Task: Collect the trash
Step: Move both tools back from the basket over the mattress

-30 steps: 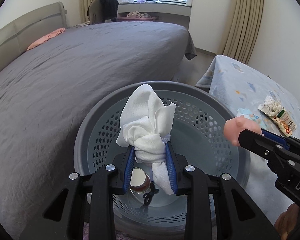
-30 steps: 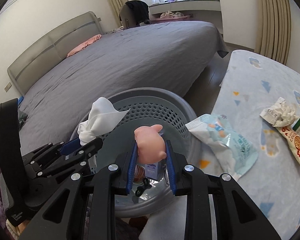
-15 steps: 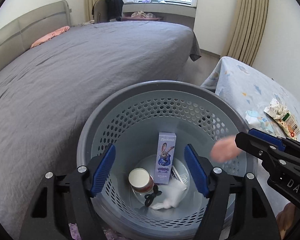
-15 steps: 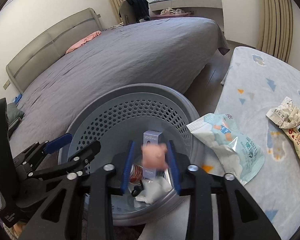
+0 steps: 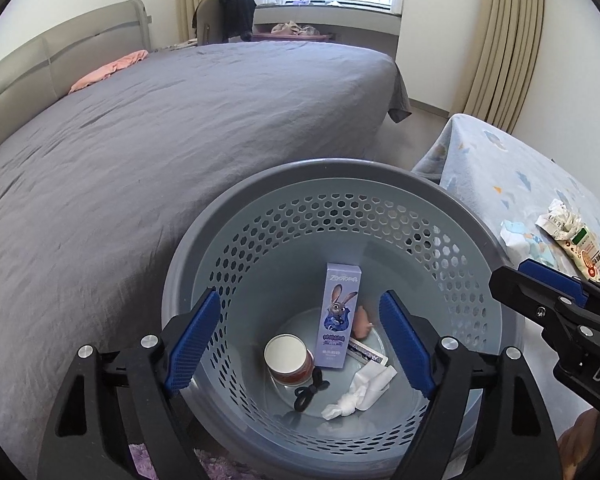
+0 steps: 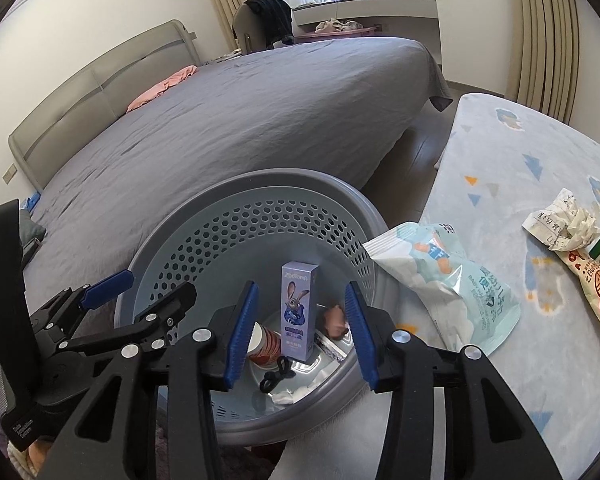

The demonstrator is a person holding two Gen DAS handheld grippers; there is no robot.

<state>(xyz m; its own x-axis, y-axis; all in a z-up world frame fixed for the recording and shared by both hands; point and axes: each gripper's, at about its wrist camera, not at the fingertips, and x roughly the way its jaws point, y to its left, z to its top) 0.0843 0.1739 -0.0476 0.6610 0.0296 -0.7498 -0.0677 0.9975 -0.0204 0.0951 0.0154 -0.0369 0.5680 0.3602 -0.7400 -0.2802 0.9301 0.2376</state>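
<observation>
Both grippers hang over the round grey perforated plastic basket [image 5: 476, 216], jaws opening and holding nothing: left gripper [image 5: 300, 336], right gripper [image 6: 300, 332]. Only the left view shows the crumpled white tissue [image 5: 360, 392] fully; only the right view shows the whole pale blue snack bag [image 6: 448, 280] on the patterned table [image 6: 500, 152].

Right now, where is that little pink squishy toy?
The small pink toy lies at the bottom of the grey perforated plastic basket, just right of the tall purple rabbit-print box, seen in both wrist views.
</observation>
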